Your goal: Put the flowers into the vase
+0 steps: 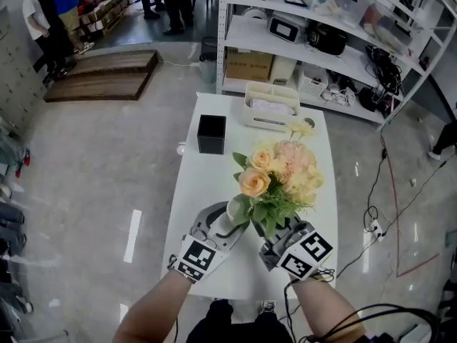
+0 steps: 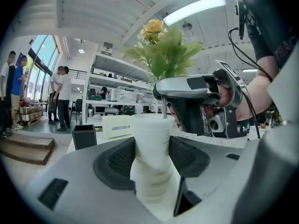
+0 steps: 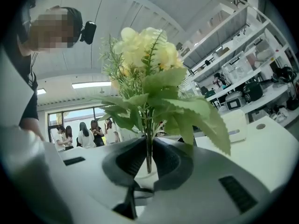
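On the white table (image 1: 207,184), my left gripper (image 1: 230,224) is shut on a white vase (image 1: 237,209), which stands upright. In the left gripper view the dark pads press both sides of the vase (image 2: 152,148). My right gripper (image 1: 275,231) is shut on the stems of a bouquet of peach and pale yellow flowers (image 1: 278,170) with green leaves. It holds them just above the vase. A thin stem (image 2: 164,111) reaches down to the vase's mouth. In the right gripper view the stems (image 3: 149,143) are clamped between the jaws and the blooms (image 3: 145,50) rise above them.
A black box (image 1: 211,134) and a white tray (image 1: 271,106) sit at the table's far end, with a loose pale flower (image 1: 301,127) beside the tray. Metal shelves (image 1: 335,41) stand behind. People (image 1: 53,13) stand at the far left.
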Tool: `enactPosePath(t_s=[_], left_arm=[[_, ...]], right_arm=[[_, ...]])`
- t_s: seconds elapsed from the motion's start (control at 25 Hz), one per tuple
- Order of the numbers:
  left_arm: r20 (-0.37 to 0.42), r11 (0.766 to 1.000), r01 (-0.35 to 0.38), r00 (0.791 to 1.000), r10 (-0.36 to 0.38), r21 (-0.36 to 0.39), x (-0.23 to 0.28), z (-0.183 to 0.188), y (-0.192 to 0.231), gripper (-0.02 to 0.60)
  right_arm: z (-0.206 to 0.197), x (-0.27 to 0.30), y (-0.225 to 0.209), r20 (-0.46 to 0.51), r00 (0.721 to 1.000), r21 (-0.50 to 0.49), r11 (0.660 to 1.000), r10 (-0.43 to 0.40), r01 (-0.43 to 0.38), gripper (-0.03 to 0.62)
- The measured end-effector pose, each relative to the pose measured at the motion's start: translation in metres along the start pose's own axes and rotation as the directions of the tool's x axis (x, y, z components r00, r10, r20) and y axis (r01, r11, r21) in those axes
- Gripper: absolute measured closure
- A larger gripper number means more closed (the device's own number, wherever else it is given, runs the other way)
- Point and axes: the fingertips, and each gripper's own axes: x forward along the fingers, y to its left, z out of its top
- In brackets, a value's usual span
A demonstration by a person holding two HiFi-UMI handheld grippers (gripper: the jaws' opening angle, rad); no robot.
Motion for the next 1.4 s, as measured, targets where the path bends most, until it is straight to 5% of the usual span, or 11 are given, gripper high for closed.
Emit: enactPosePath(t_s=[0.56, 1.4], left_arm=[[-0.003, 1.000, -0.003, 1.000, 0.003, 0.003, 0.000, -0.001, 0.000, 0.351], [-0.005, 1.000, -0.001, 1.000, 0.001, 0.010, -0.001, 0.003, -0.001, 0.351]], right_arm=[[-0.023, 0.002, 0.020, -0.167, 0.986, -0.291, 0.956, -0.009, -0.041, 0.539], [-0.037, -0.013, 0.021, -0.279, 0.960, -0.331, 0.941, -0.028, -0.069, 0.388]])
